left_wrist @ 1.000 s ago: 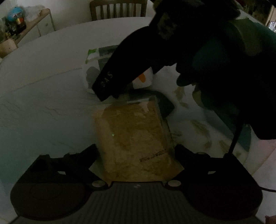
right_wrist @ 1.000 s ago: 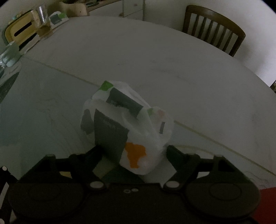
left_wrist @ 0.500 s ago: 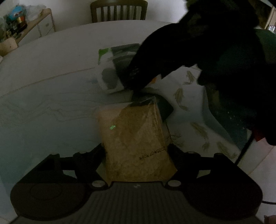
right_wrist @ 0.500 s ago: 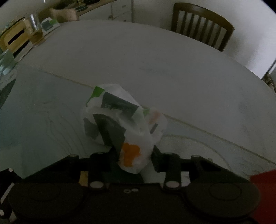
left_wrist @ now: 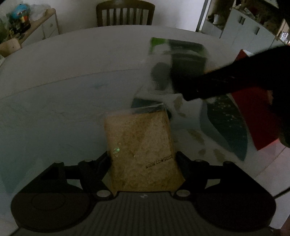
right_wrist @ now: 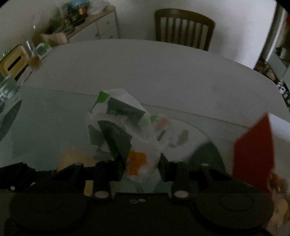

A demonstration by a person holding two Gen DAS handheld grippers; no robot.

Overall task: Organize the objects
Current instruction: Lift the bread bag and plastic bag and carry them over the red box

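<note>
My left gripper [left_wrist: 143, 161] is shut on a clear packet of tan grain [left_wrist: 139, 145] with a printed date code, held just above the round table [left_wrist: 72, 59]. My right gripper [right_wrist: 141, 163] is shut on a white packet with green, dark and orange print [right_wrist: 125, 127], lifted off the table. That white packet also shows blurred in the left wrist view [left_wrist: 177, 61], with the dark right gripper body [left_wrist: 226, 79] on it.
A red box [left_wrist: 253, 116] stands at the right, also in the right wrist view [right_wrist: 253, 152]. A leaf-patterned bag [left_wrist: 217, 125] lies under the packets. A wooden chair [left_wrist: 125, 12] stands behind the table. A cabinet with clutter [left_wrist: 27, 27] is far left.
My right gripper closed on the white printed packet and lifted it up and to the right. My left gripper still holds the grain packet, shifted slightly.
</note>
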